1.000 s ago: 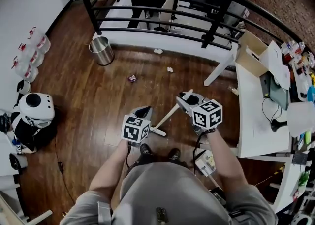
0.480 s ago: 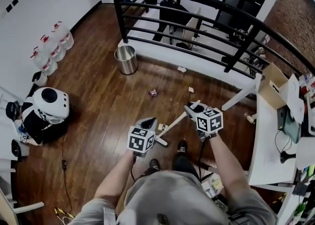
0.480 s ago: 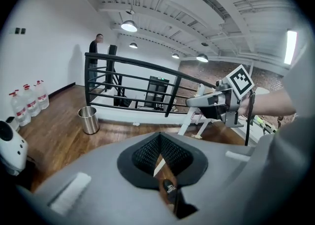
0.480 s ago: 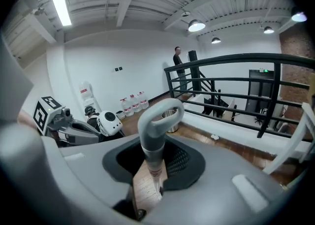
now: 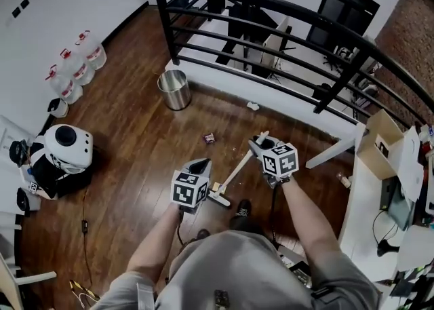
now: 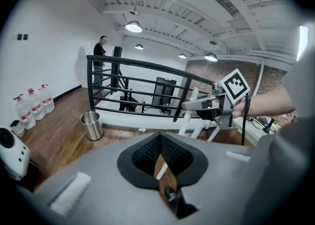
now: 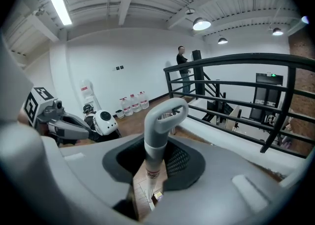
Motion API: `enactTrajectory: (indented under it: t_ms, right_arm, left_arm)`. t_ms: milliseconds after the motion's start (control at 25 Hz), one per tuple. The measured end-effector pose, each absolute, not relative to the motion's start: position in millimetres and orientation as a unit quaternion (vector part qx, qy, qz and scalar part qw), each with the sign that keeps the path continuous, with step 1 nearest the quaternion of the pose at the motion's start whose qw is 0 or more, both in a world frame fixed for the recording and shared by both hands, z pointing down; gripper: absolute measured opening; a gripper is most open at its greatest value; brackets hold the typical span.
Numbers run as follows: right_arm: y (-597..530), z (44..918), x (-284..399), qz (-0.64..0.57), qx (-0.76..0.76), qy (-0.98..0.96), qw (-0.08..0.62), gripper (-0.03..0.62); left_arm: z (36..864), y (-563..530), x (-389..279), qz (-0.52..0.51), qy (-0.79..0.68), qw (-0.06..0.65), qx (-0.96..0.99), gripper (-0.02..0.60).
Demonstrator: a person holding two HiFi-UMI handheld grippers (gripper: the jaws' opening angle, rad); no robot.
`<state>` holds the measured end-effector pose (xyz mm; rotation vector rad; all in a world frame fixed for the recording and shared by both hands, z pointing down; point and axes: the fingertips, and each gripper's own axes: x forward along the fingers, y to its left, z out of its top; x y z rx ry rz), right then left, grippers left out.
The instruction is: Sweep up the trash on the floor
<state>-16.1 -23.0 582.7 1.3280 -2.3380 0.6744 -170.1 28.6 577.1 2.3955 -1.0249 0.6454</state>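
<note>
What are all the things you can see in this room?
bin: one, silver, on the floor by the railing
railing: one, black, across the top
water bottles: three, clear with red caps, by the left wall
round machine: one, white and black, on the floor at left
trash scraps: at least two, one white near the railing, one dark nearer the broom
broom: one, white, head on the floor
cardboard box: one, brown, at the white table's far end
left tool: one, grey, shut
right tool: one, grey, shut on the broom's handle

No legible txt anywhere I can see. Red labels on water jugs [image 5: 70, 70] and print on grey loop-topped handle [image 7: 156, 138]: too small/blurred to read.
</note>
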Motion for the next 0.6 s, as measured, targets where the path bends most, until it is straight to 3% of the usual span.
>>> enactTrajectory:
  t_ms: [600]
  right_arm:
    - [-160.1, 571.4, 102.6, 0.223, 0.471, -0.834, 0.179, 0.084]
  left_arm:
    - [575.9, -53.6, -68.1, 0.255, -0.395, 0.233, 0.851, 0.008]
